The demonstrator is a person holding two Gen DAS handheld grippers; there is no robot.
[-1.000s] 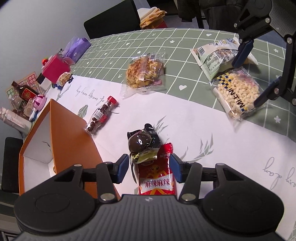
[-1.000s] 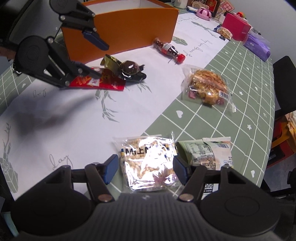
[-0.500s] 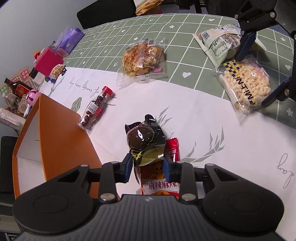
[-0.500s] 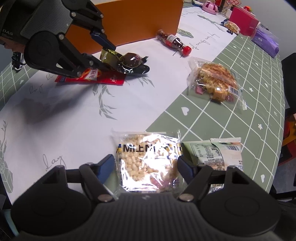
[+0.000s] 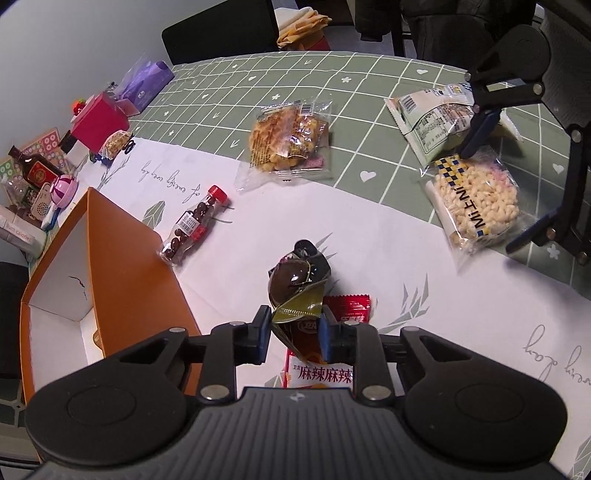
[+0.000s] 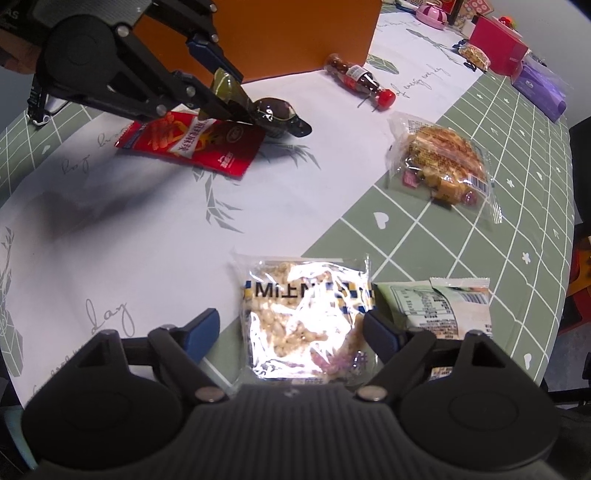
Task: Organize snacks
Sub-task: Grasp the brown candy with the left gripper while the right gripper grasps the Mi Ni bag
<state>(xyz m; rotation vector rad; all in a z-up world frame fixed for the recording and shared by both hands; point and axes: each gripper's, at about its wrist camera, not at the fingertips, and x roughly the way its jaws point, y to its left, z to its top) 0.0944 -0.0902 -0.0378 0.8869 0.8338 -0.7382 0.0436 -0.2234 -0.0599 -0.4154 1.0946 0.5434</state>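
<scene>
My left gripper (image 5: 293, 330) pinches the olive flap of a dark brown egg packet (image 5: 295, 280), its jaws still closing on it. The packet lies half over a red spicy-strip packet (image 5: 325, 373), beside an orange box (image 5: 122, 266) that stands open. My right gripper (image 6: 291, 325) straddles a clear puffed-rice packet (image 6: 306, 314); its jaws are opening and the pads stand off the wrapper. Seen from the right wrist, the left gripper (image 6: 236, 96) grips the egg packet (image 6: 277, 114) above the red packet (image 6: 192, 140).
A small bottle of chocolate beans (image 5: 195, 225), a pastry packet (image 5: 288, 140) and a pale green packet (image 5: 436, 118) lie on the table. A pink box (image 5: 98, 123), a purple bag (image 5: 147, 79) and small clutter crowd the far left edge. A dark chair (image 5: 221, 29) stands behind.
The left jaws have closed in onto the egg packet's flap. The right jaws have spread wider around the puffed-rice packet. Neither hand has shifted much.
</scene>
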